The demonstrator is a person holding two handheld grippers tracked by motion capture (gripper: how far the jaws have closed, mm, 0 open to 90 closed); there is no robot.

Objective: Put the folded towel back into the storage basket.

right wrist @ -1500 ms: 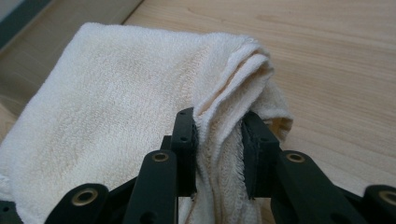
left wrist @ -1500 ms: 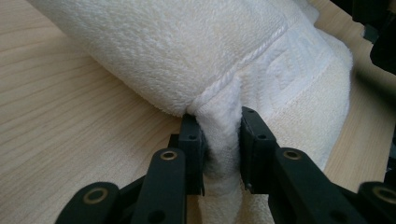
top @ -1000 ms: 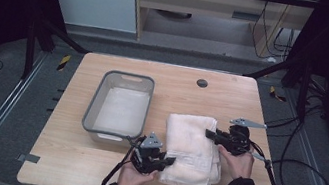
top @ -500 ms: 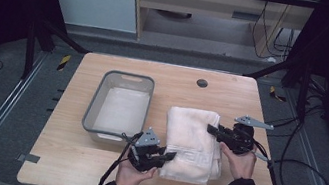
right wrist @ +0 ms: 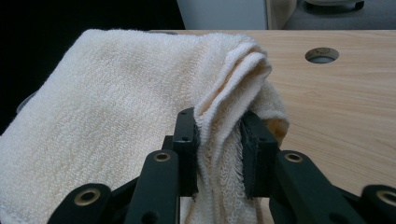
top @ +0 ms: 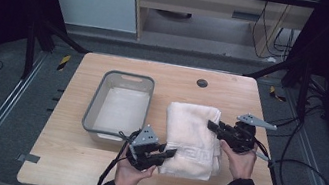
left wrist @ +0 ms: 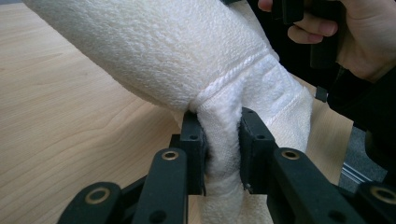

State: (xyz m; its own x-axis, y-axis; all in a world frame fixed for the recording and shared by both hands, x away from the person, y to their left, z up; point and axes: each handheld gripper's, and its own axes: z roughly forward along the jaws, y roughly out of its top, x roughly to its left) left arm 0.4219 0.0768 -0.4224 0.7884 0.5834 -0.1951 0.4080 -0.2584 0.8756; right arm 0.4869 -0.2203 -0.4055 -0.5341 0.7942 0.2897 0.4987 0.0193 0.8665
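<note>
The bench (top: 88, 171) runs across the middle of the high view, pale wood, with a small round hole (top: 201, 83) near its upper edge. Left of centre stands a grey tub (top: 94, 106), and it looks to have nothing in it. Just right of the tub lies the folded cream towel (top: 194, 128), right of centre in the frame and apart from the tub's wall.

Both tools have a bite of that towel. The left hand-held gripper (top: 165, 152), at the towel's lower left corner, is closed on a bunched fold near the woven border band; in the left gripper view the cloth (left wrist: 223, 140) is squeezed between the two jaws and rises in a thick roll above them. The right hand-held gripper (top: 213, 126), at the towel's right edge, is clamped on several stacked layers (right wrist: 219, 140), whose edges fan out above the jaws in the right gripper view.

The step in hand seems to be lifting the folded towel, probably toward the tub. To do it well, both grips should keep firm pressure, since terry cloth slips when pinched loosely. The two hands ought to rise together and level, so the fold does not sag open between them. The right grip holds layer edges only; a sideways tug could peel one layer free, so pull upward, not apart.
</note>
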